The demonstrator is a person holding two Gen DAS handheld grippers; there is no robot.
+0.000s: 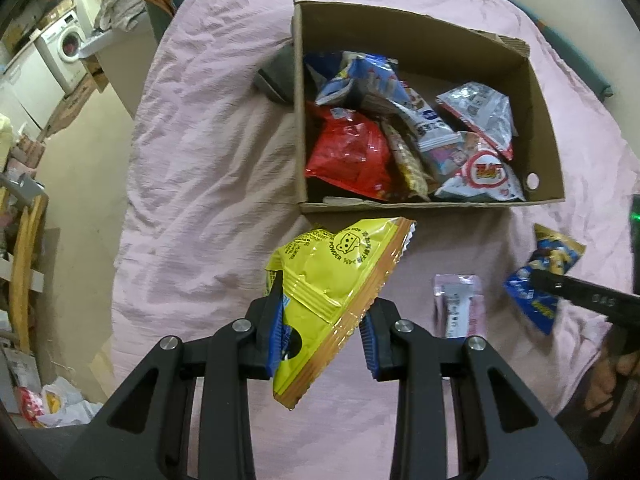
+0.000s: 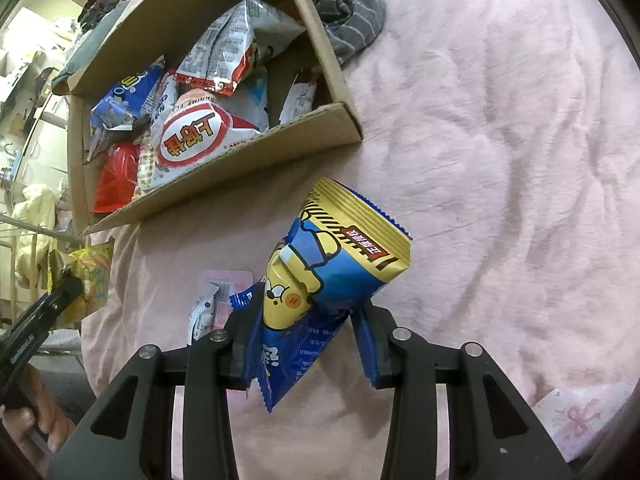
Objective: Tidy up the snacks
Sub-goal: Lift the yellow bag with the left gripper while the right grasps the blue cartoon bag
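Note:
My left gripper is shut on a yellow snack bag and holds it above the pink bedspread, just in front of the cardboard box. The box holds several snack bags, among them a red one. My right gripper is shut on a blue and yellow snack bag, to the right of the box; that bag also shows in the left wrist view. A pink packet lies on the bed between the two grippers, and it shows in the right wrist view.
A grey striped cloth lies against the box's far side. The pink bedspread covers the whole bed. A washing machine and shelves stand off the bed to the left. A pink patterned item lies at the lower right.

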